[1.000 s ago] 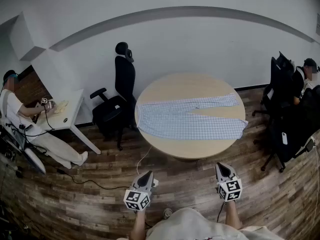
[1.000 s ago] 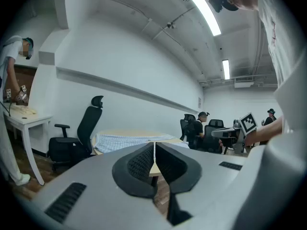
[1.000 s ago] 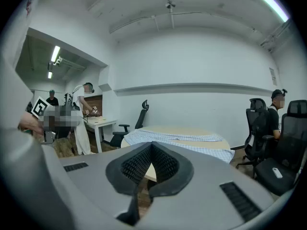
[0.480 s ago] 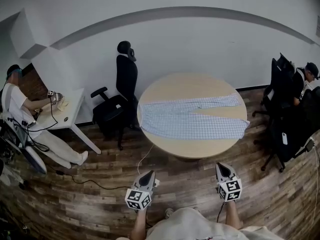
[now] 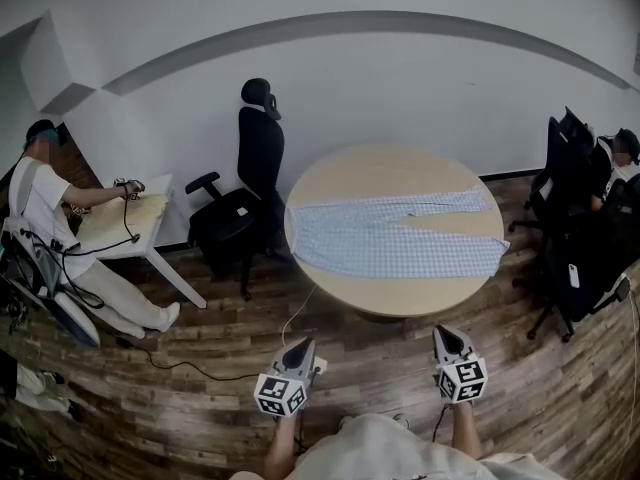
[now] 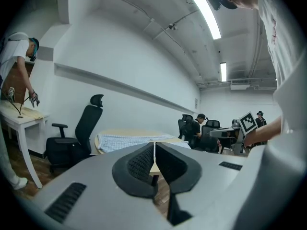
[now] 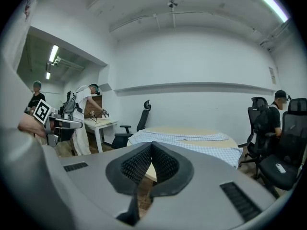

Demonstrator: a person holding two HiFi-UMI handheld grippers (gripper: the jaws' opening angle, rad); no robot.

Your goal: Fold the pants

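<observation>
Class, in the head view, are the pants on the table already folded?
No, the pale checked pants lie spread flat across the round wooden table, legs apart.

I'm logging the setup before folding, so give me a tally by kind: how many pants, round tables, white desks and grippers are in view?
Pants: 1
Round table: 1
White desk: 1
Grippers: 2, the left gripper and the right gripper
Total: 5

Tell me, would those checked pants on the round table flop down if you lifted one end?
Probably floppy: the pants lie flat and thin on the round table, one corner seeming to droop over its rim. Likely light, so they should sag and drag, not stay straight.
</observation>
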